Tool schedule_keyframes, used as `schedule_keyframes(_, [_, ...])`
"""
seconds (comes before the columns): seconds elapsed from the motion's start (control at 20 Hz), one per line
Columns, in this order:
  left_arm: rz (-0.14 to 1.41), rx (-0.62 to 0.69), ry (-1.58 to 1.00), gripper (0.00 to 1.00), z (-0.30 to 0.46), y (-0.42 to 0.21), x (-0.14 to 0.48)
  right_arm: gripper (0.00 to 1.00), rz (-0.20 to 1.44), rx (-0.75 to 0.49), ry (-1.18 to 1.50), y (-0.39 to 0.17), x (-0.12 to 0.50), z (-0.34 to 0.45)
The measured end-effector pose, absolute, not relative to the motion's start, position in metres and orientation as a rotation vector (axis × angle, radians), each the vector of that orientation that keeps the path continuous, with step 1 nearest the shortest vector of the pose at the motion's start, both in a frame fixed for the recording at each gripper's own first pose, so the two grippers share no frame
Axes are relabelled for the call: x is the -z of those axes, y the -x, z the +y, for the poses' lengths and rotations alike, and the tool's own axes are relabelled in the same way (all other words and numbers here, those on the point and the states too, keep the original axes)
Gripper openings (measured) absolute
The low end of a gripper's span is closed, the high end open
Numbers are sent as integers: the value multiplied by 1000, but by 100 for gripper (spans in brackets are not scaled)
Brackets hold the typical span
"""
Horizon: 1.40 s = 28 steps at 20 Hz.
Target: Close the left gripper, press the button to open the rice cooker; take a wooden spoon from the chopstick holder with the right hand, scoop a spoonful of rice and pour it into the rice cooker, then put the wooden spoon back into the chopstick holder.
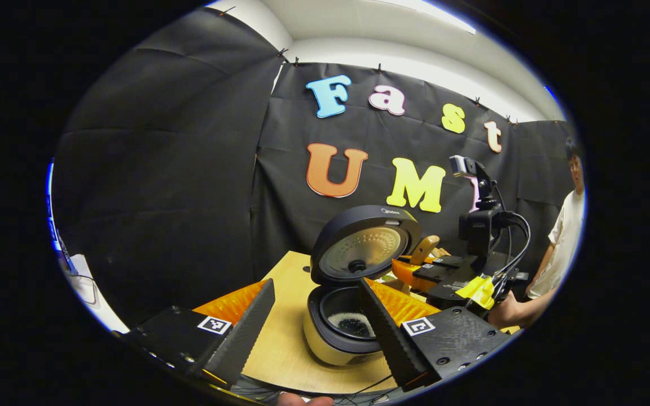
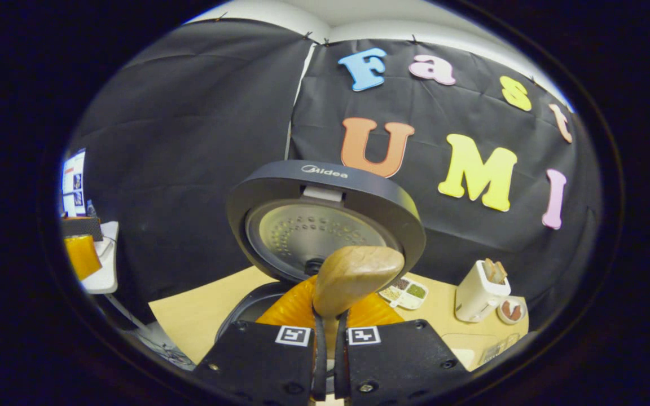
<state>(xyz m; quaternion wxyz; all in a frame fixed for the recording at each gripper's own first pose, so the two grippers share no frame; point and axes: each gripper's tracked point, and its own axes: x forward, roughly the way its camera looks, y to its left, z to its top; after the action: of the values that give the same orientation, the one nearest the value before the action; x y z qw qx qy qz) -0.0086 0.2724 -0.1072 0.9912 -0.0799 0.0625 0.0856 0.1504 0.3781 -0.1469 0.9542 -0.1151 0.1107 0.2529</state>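
Observation:
The rice cooker (image 1: pixel 336 338) stands on the wooden table with its lid (image 1: pixel 364 242) raised, and white rice lies in the bottom of its dark pot (image 1: pixel 353 324). My left gripper (image 1: pixel 316 285) is open, fingers spread wide just in front of the cooker and holding nothing. To the right of the lid my right gripper (image 1: pixel 443 276) holds the wooden spoon (image 1: pixel 424 248). In the right gripper view, my right gripper (image 2: pixel 329 317) is shut on the handle of the wooden spoon (image 2: pixel 356 276), whose bowl is raised in front of the open lid (image 2: pixel 325 225), above the pot rim (image 2: pixel 246 307).
A sectioned dish of grains (image 2: pixel 407 293), a white toaster (image 2: pixel 480 290) and a small bowl (image 2: pixel 510 310) stand on the table (image 2: pixel 201 310) right of the cooker. A person (image 1: pixel 565 237) stands at the far right. A side table (image 2: pixel 99 265) is on the left.

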Motion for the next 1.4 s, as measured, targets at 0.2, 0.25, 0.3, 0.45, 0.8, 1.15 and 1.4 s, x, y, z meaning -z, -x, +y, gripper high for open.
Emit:
schedule_keyframes(0.2, [139, -194, 161, 95, 270, 7, 110, 11, 205, -494, 204, -150, 140, 366])
schedule_keyframes(0.25, [140, -198, 159, 95, 271, 7, 109, 11, 204, -498, 193, -149, 140, 366])
schedule_keyframes(0.3, [141, -203, 156, 95, 274, 7, 107, 11, 208, -503, 177, -148, 140, 365])
schedule_keyframes(0.45, [149, -222, 156, 95, 276, 11, 109, 11, 230, -527, 123, -144, 140, 364])
schedule_keyframes(0.8, [157, -257, 172, 95, 272, 23, 105, 11, 292, -553, -86, -146, 124, 347])
schedule_keyframes(1.15, [152, -289, 182, 95, 248, 14, 91, 11, 367, -573, -431, -154, 93, 299])
schedule_keyframes(1.4, [162, -282, 160, 95, 210, -1, 86, 11, 403, -523, -671, -170, 83, 227])
